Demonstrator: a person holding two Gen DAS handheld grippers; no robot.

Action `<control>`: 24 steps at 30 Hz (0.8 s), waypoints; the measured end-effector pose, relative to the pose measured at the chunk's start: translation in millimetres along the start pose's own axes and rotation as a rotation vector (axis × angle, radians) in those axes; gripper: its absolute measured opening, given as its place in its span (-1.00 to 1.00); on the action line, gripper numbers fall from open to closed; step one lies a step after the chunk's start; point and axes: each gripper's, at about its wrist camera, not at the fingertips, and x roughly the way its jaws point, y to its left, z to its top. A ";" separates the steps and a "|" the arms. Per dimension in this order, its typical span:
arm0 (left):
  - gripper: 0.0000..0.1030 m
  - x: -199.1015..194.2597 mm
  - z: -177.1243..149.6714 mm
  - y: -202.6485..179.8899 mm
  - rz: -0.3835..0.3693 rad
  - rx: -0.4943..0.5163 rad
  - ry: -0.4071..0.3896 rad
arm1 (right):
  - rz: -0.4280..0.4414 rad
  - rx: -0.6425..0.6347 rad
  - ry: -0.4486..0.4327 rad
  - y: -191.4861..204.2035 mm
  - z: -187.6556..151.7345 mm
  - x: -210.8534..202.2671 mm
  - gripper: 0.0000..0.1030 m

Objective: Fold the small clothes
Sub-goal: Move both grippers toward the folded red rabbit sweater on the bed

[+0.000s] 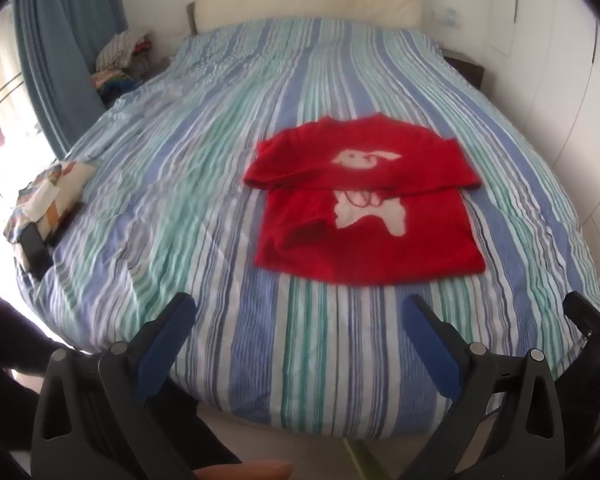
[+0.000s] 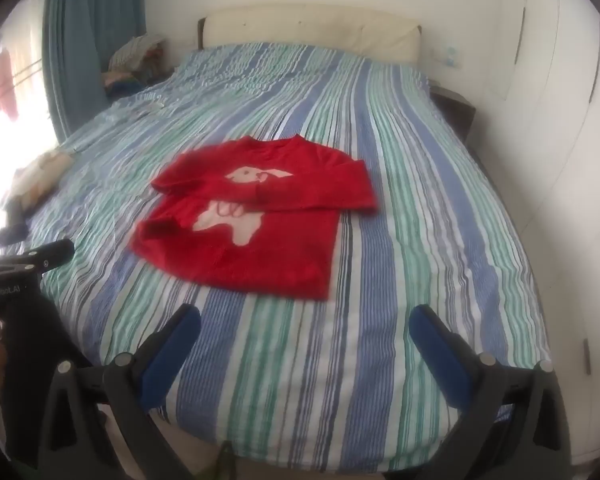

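A red top (image 1: 364,208) with a pale animal print lay flat on the striped bedcover (image 1: 204,184), its sleeves folded across the chest; it sat toward the foot half of the bed, well short of the cream headboard (image 1: 300,4).

The left gripper (image 1: 300,320) hung above the foot edge of the bed, on the near side of the red top and apart from it; its blue-padded fingers (image 1: 168,344) stood wide apart with only bedcover showing between them. The right gripper (image 2: 306,332) hovered likewise over the foot edge of the bed, jaws spread wide and holding nothing; the red top (image 2: 252,216) lay beyond it, untouched.

A small stack of folded patterned cloth (image 1: 48,200) rested at the left edge of the bed, level with the red top and well apart from it; a heap of mixed clothes (image 1: 120,60) sat beside the bed's far left corner, next to the blue curtain (image 1: 60,40). Both views were somewhat blurred.
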 end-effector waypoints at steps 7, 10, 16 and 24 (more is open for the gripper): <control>0.99 -2.5 -1.3 -4.7 -0.039 0.033 -0.011 | -0.020 0.004 0.030 1.2 -2.1 6.4 0.99; 0.99 -4.8 -2.3 -9.4 -0.066 0.055 -0.029 | -0.065 0.004 0.041 -1.9 -4.4 8.9 0.99; 0.99 -2.3 -1.1 -21.2 -0.067 0.091 -0.007 | -0.146 -0.002 0.058 -4.2 -2.8 7.8 0.99; 0.99 -1.9 -1.1 -24.3 -0.044 0.100 -0.010 | -0.172 -0.019 0.076 -3.8 -2.2 11.7 0.99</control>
